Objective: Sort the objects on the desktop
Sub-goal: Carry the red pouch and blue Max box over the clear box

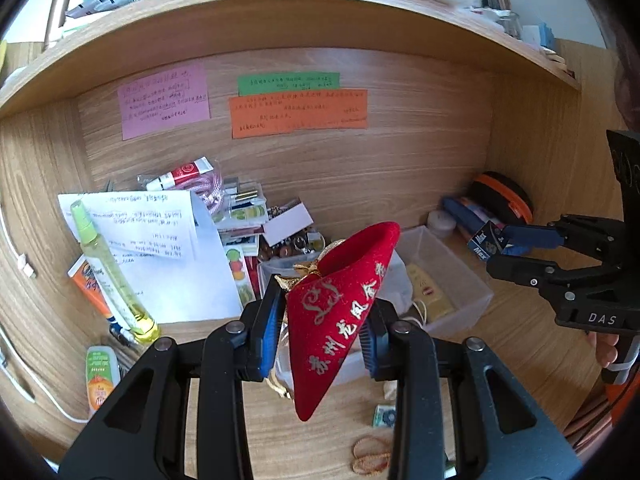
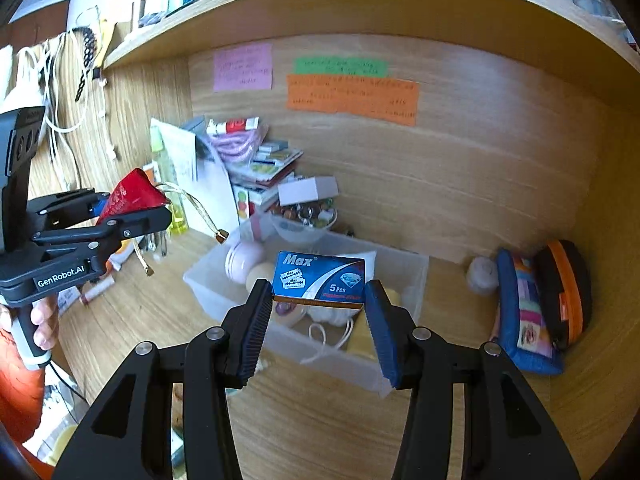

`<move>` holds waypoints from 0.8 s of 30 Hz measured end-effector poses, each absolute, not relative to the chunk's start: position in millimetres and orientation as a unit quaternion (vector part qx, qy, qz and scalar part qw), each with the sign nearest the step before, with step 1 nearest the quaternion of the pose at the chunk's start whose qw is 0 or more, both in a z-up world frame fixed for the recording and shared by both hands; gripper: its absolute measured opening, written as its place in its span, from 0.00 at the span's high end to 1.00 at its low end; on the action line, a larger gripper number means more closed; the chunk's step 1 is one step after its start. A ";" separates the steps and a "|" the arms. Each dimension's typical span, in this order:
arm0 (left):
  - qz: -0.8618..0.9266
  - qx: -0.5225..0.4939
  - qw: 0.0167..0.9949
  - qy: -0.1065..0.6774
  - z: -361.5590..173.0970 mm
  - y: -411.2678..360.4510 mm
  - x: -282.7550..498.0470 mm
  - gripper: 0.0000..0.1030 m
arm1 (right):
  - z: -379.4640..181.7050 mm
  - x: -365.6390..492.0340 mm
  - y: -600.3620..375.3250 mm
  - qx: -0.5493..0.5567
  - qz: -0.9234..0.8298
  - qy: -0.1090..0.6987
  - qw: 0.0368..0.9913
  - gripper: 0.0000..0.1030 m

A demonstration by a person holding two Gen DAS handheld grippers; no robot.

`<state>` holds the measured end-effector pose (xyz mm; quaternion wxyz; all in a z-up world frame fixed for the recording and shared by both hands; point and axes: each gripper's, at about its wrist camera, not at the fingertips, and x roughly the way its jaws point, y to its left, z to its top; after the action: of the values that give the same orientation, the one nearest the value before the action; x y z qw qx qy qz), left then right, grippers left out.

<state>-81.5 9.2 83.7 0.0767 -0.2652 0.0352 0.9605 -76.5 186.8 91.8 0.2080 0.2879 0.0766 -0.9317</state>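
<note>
My left gripper (image 1: 322, 328) is shut on a red velvet pouch (image 1: 340, 312) with gold lettering and a gold ribbon, held above the desk; it also shows in the right wrist view (image 2: 132, 196). My right gripper (image 2: 318, 312) is shut on a blue "Max" razor blade box (image 2: 319, 276), held above a clear plastic bin (image 2: 404, 368). In the left wrist view the right gripper (image 1: 496, 246) holds the box (image 1: 485, 245) to the right of the bin (image 1: 472, 280).
A green spray bottle (image 1: 108, 272), white papers (image 1: 160, 240) and a pile of small items (image 1: 240, 208) lie at the left back. A colourful pouch (image 2: 528, 312) and black-orange case (image 2: 568, 288) sit at the right. Rubber bands (image 1: 370, 456) lie near the front.
</note>
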 end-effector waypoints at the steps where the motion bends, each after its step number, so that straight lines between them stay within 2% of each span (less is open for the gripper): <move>1: 0.960 -0.267 0.078 0.034 83.9 9.3 -86.0 0.68 | 92.8 -81.1 187.0 0.287 -0.932 0.075 0.208 0.57; 12: 0.946 -0.312 0.085 0.011 65.4 10.2 -152.1 0.68 | 76.4 -137.3 183.9 0.310 -0.924 0.060 0.215 0.57; 24: 0.930 -0.357 0.088 0.024 32.7 24.6 -208.5 0.68 | 44.6 -191.6 183.3 0.353 -0.909 0.063 0.212 0.57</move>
<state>-208.5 24.6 32.7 0.0884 -0.3573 0.0239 0.9295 -191.6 183.3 44.6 0.2118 0.3533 0.0634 -0.9090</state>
